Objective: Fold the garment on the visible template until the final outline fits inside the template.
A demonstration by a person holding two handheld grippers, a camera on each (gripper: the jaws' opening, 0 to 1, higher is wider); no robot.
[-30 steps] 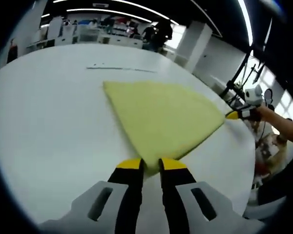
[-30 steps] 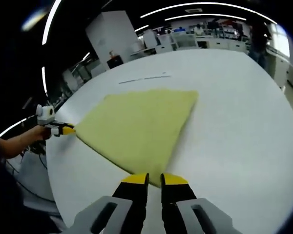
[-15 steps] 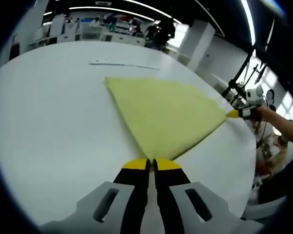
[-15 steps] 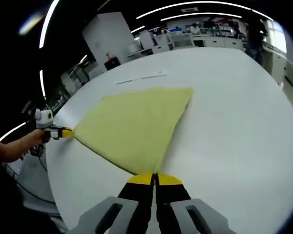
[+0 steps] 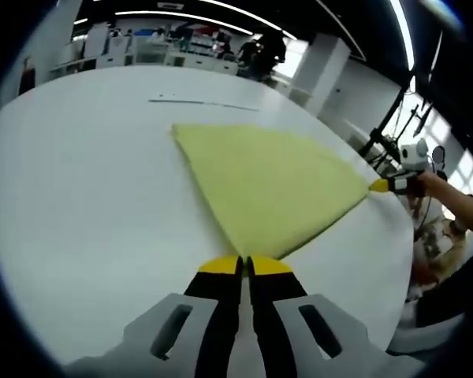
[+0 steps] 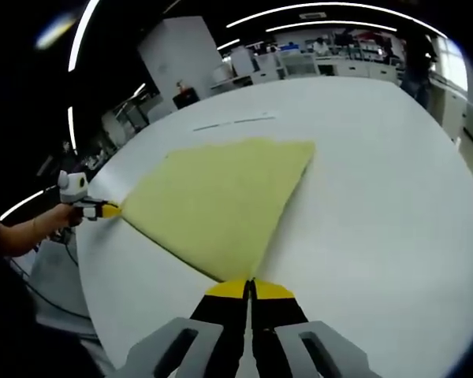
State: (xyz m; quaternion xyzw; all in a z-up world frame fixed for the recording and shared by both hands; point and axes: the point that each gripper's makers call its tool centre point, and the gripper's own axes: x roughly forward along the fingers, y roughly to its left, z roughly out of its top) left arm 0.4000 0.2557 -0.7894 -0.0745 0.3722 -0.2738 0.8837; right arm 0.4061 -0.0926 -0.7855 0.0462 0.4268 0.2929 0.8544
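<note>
A yellow garment (image 5: pixel 272 181) lies folded flat on the white table (image 5: pixel 87 197), tapering to a corner at each gripper. My left gripper (image 5: pixel 244 260) is shut on the garment's near corner in the left gripper view. The right gripper (image 5: pixel 380 186), held by a hand, pinches the far right corner there. In the right gripper view the garment (image 6: pixel 217 197) spreads ahead, and my right gripper (image 6: pixel 249 283) is shut on its near corner. The left gripper (image 6: pixel 104 209) holds the far left corner there. A thin dark template line (image 5: pixel 197 102) (image 6: pixel 232 122) runs on the table beyond the cloth.
The white table (image 6: pixel 378 205) has a rounded edge close behind each gripper. A person's arm (image 5: pixel 465 209) reaches in from the right, and an arm (image 6: pixel 27 232) from the left. Desks, stands and people fill the room beyond the table.
Both grippers' jaws have closed on the garment's corners since one second ago. The cloth now lies a little tauter between them.
</note>
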